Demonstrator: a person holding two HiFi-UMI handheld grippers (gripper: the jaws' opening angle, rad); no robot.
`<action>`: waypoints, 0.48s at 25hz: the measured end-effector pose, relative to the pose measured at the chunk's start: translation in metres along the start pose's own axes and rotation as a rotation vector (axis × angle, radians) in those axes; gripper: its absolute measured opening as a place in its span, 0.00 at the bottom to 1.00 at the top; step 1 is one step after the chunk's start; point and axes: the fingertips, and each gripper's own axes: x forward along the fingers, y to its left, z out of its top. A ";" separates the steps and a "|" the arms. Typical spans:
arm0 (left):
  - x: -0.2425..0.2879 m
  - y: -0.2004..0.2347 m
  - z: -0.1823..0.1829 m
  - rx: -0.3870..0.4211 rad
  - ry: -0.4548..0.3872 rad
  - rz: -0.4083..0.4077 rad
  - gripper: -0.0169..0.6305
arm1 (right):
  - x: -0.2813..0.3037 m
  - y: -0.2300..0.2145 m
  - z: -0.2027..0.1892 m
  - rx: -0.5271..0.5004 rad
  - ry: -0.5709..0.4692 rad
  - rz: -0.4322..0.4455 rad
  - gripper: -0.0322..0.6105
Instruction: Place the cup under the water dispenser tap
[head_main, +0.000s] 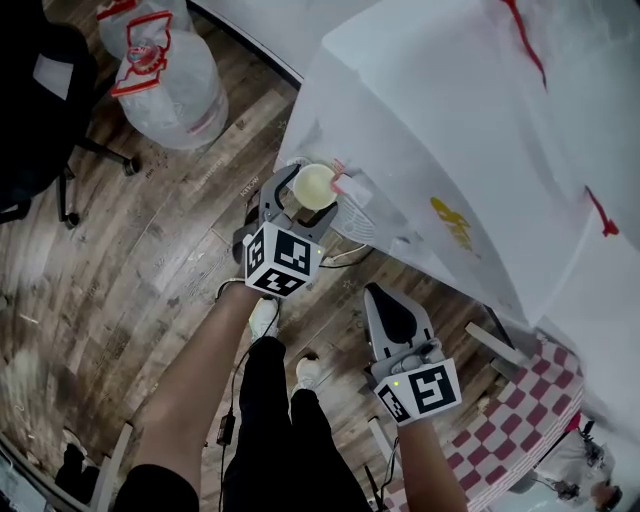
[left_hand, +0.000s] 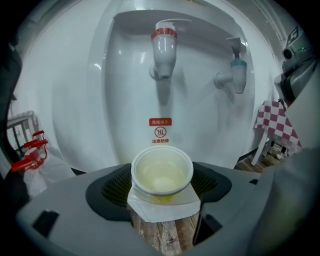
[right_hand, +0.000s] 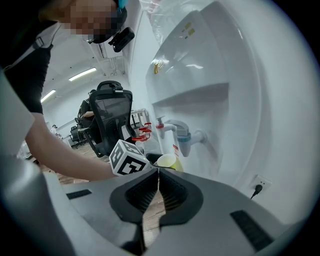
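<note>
A pale yellow cup (head_main: 316, 188) sits upright between the jaws of my left gripper (head_main: 310, 178), which is shut on it right in front of the white water dispenser (head_main: 470, 130). In the left gripper view the cup (left_hand: 162, 171) looks empty, and it stands below and in front of the red tap (left_hand: 164, 46). The blue tap (left_hand: 238, 70) is to its right. My right gripper (head_main: 374, 292) hangs lower and nearer to me, jaws pressed together on nothing. In the right gripper view the cup (right_hand: 167, 161) and both taps (right_hand: 181, 134) show beyond the right gripper (right_hand: 158, 171).
Large water bottles (head_main: 165, 70) lie on the wooden floor at the upper left. A black office chair (head_main: 40, 110) stands at the left edge. A red-and-white checked table (head_main: 525, 425) is at the lower right. The dispenser's drip tray (head_main: 358, 218) is beside the cup. A wall socket (right_hand: 260, 185) is behind the dispenser.
</note>
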 end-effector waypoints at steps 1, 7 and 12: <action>0.001 0.001 -0.001 0.003 0.001 0.002 0.60 | 0.001 -0.001 0.000 0.000 0.002 0.000 0.09; 0.008 0.001 -0.004 0.015 0.003 -0.009 0.60 | 0.006 -0.002 -0.001 0.002 0.004 0.003 0.09; 0.008 0.000 -0.006 0.019 0.006 -0.025 0.61 | 0.011 0.001 0.001 -0.001 0.002 0.014 0.09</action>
